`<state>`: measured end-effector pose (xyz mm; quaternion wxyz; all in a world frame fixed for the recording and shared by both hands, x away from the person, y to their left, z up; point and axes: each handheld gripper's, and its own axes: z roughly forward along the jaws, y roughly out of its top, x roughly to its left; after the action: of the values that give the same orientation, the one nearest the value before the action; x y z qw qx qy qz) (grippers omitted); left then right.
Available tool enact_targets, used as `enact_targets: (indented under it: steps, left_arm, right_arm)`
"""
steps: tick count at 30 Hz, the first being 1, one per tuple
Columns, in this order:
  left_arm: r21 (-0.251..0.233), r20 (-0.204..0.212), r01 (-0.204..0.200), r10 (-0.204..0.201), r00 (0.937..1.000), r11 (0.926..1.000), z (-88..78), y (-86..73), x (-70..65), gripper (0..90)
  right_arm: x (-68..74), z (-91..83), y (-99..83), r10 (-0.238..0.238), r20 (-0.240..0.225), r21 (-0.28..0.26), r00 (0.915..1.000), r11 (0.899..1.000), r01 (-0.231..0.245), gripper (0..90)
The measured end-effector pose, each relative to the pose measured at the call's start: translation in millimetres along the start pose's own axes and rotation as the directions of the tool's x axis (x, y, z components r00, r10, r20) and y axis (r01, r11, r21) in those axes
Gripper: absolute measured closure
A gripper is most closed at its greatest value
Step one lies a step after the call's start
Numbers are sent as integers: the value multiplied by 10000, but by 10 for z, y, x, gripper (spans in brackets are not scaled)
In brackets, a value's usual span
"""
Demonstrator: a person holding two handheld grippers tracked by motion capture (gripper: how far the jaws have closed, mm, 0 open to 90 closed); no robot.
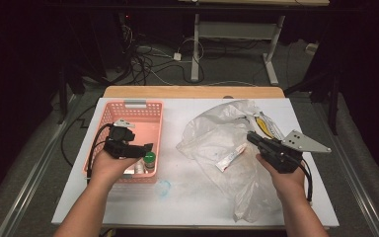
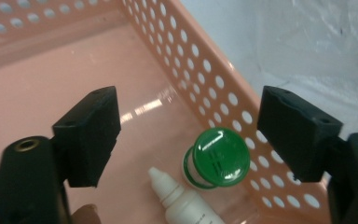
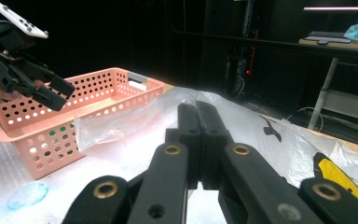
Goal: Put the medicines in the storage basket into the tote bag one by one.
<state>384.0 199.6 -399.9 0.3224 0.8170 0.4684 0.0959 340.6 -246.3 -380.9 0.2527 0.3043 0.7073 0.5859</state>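
Table (image 1: 197, 197), white top. Pink basket (image 1: 128, 106) at its left; crumpled clear bag (image 1: 222, 133) right of centre, well apart from the basket.

Left gripper (image 1: 140, 149) hangs over the basket's near right corner, jaws apart, nothing between them. Directly under it, in that corner: green-capped jar (image 2: 220, 157), upright, close to the perforated right wall; white dropper bottle (image 2: 179, 198) lying just beside it, tip pointing into the basket. Both look set down already.

Right gripper (image 1: 252, 138) rests at the bag's right side, jaws shut together; whether film is pinched between them I cannot tell.

A tube (image 1: 231, 158) lies in the bag, long axis slanting from near-left to far-right. It sits just left of the right gripper, far from the left one. Judgement: right is better placed to reach it; bag film is the obstacle.

Small blue disc (image 1: 163, 188) on the table near the basket's front, off the path.
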Motion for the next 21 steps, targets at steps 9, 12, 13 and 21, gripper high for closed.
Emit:
enact_targets:
  steps: [9, 12, 13, 21]
  left_arm:
    - [1300, 173, -403, 384, 9991, 9907, 104, 34, -42, 298]
    - [1597, 179, -445, 422, 9990, 9862, 144, 41, -55, 331]
    - [1735, 179, -467, 443, 9989, 9837, 160, 44, -60, 331]
    - [2183, 512, -345, 238, 9984, 9753, 216, 63, -25, 333]
  right_arm:
    - [12, 2, 8, -19, -2, -6, 10000, 10000, 19, 900]
    - [5, -8, 14, 17, 19, -70, 10000, 10000, -17, 900]
    - [5, -12, 14, 29, 18, -64, 10000, 10000, -28, 900]
    - [-6, -14, -1, 14, 25, -29, 10000, 10000, -14, 900]
